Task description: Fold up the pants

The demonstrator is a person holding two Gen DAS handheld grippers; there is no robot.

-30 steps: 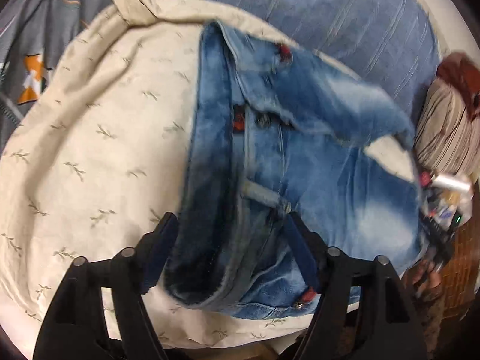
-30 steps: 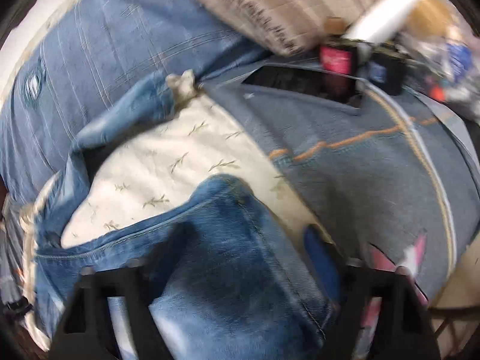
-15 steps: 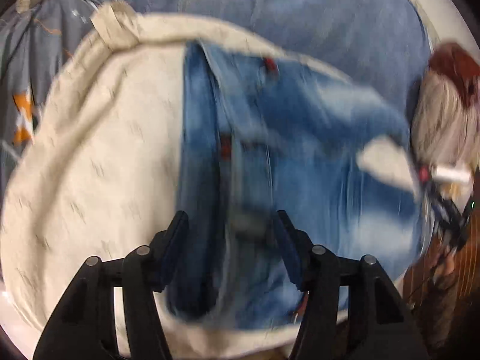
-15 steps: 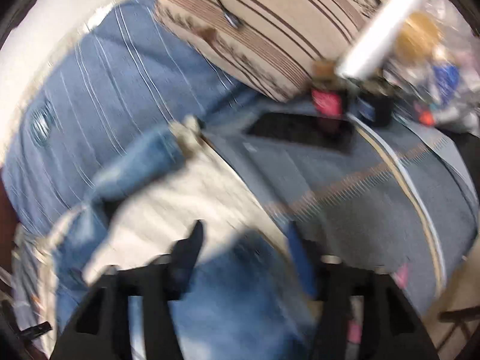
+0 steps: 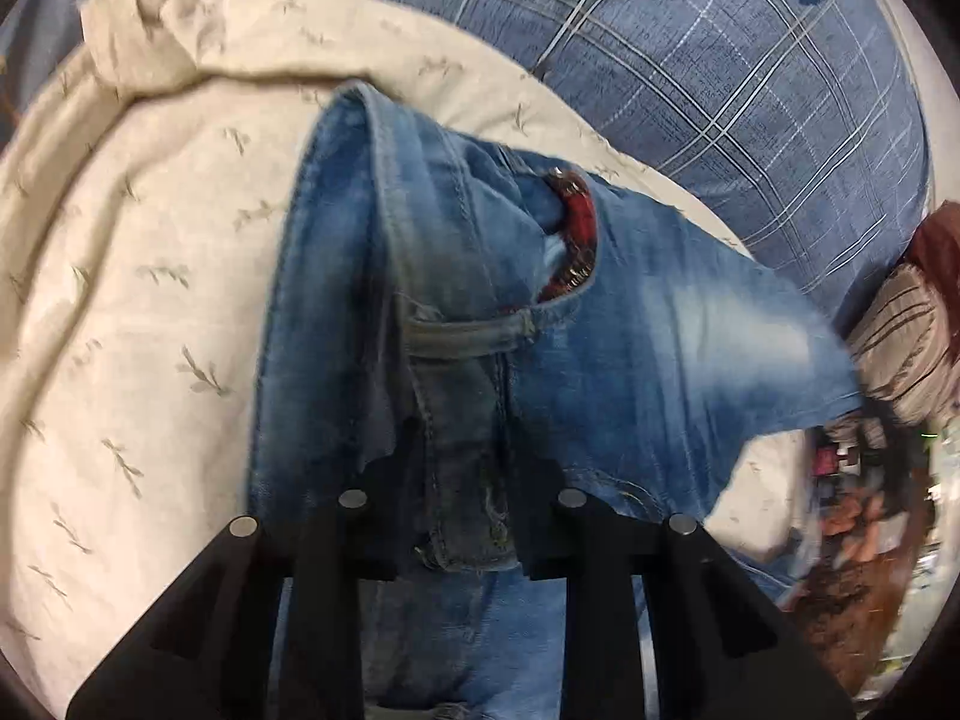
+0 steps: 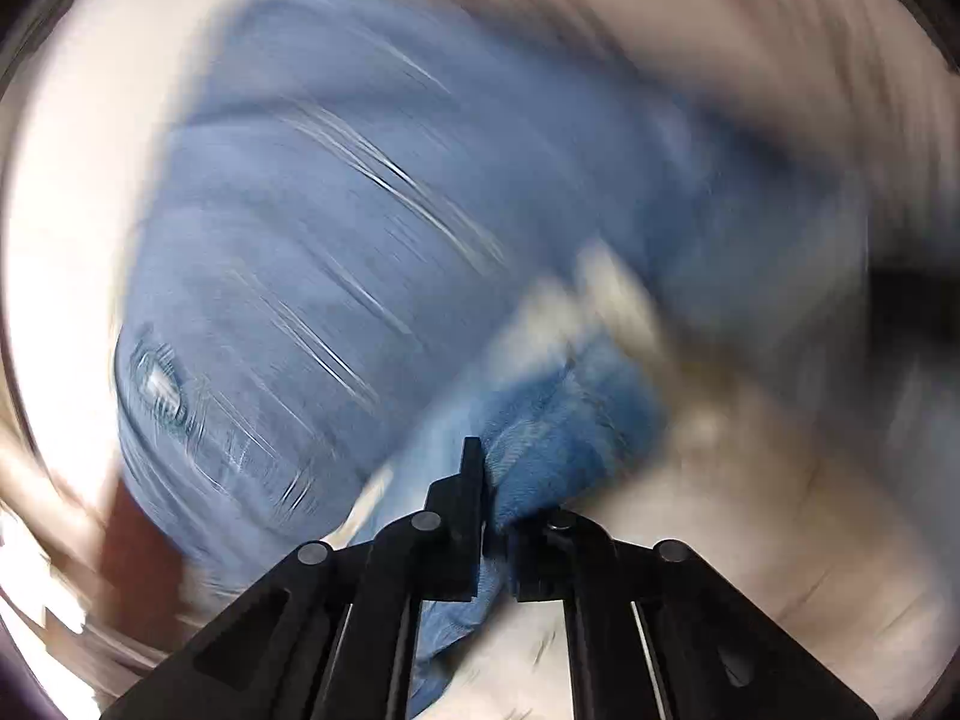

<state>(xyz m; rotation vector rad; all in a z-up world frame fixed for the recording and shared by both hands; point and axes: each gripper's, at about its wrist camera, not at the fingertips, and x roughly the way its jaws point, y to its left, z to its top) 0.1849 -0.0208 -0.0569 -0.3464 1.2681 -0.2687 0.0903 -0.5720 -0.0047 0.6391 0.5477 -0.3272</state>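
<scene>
Left wrist view: the left gripper [image 5: 465,480] points steeply down over a cream cloth [image 5: 138,300] printed with small sprigs. Its jaws have just been closing and now pinch a bunched thickness of the jeans [image 5: 480,312] at the waistband, denim filling the narrow gap between the black fingers [image 5: 543,498]. From the pinch the jeans run away up the frame, folded along their length, a belt loop [image 5: 474,336] lying across them and a red-lined pocket opening [image 5: 573,228] to the right. One faded panel spreads right toward a cluttered edge. Beyond the cream cloth lies a blue checked fabric [image 5: 720,78].

Right wrist view: heavily motion-blurred. The right gripper [image 6: 495,516] angles downward, less steeply. Its jaws have just been closing and now stand almost together, nipping a fold of the jeans [image 6: 558,432] that bulges out just ahead of the fingertips and trails down between the fingers [image 6: 462,498]. Blue striped fabric [image 6: 312,252] fills the background; pale cloth shows below right, details unreadable.
</scene>
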